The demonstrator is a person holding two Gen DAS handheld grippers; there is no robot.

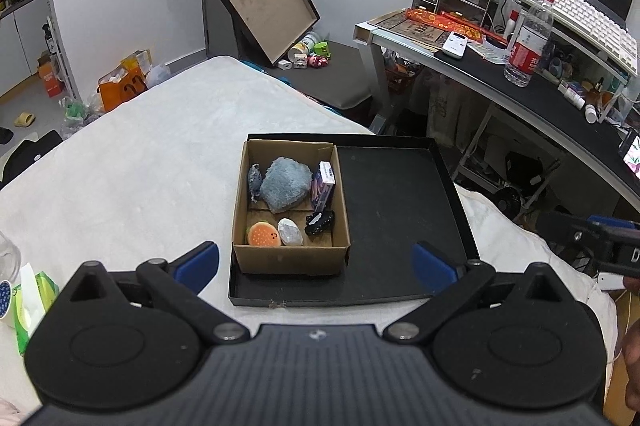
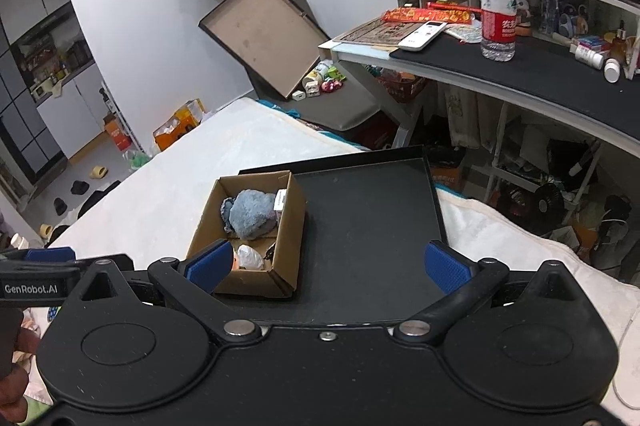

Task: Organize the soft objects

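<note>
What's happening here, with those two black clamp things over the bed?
A person is holding a two-finger gripper in each hand above a white bed, sorting soft things. Both the left gripper and the right gripper are open and hold nothing. In front of them a cardboard box sits in the left part of a shallow black tray. The box already holds a fluffy blue plush, an orange round toy, a white bundle, a black clip and a small purple carton.

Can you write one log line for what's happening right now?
left gripper: open, empty | right gripper: open, empty | cardboard box: holds soft things, in black tray
</note>
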